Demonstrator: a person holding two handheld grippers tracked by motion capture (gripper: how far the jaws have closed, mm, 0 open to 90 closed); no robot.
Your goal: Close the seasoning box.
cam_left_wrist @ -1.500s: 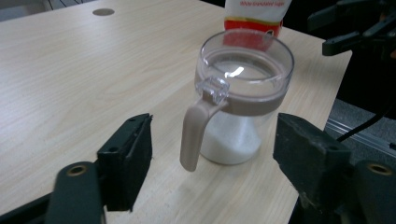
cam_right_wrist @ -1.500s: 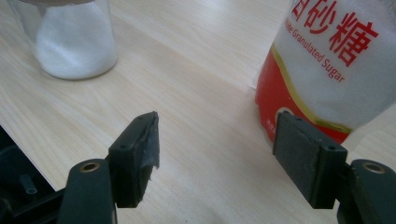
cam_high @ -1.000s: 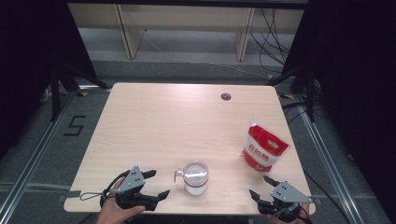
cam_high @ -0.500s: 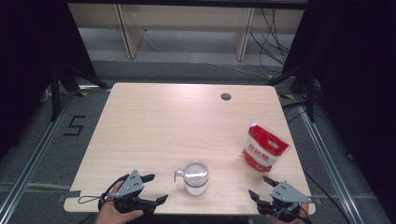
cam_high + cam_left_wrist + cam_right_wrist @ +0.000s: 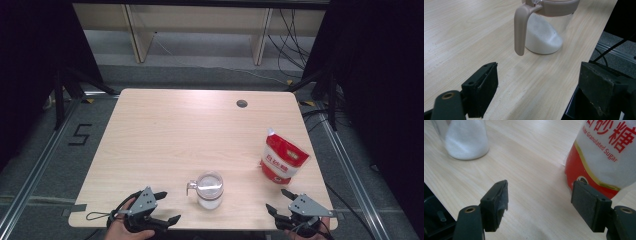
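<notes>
At worktop's near edge: left gripper [image 5: 162,206], fingers released, empty; right gripper [image 5: 279,199], likewise. Sugar jar [image 5: 209,189] upright between them, handle [image 5: 520,30] turned toward left gripper, the nearer one. Sugar pouch [image 5: 282,160] upright beyond right gripper. Pale wood worktop [image 5: 190,130]; shelving [image 5: 200,20] behind.

Sugar bag [image 5: 604,155] top cut off

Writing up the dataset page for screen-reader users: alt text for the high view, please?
A clear lidded jar holding white granules stands near the front edge of a light wooden table, with a red-and-white sugar pouch upright to its right. Two hand-held grippers wait at the front edge, jaws open and empty: the left gripper beside the jar, the right gripper below the pouch.
</notes>
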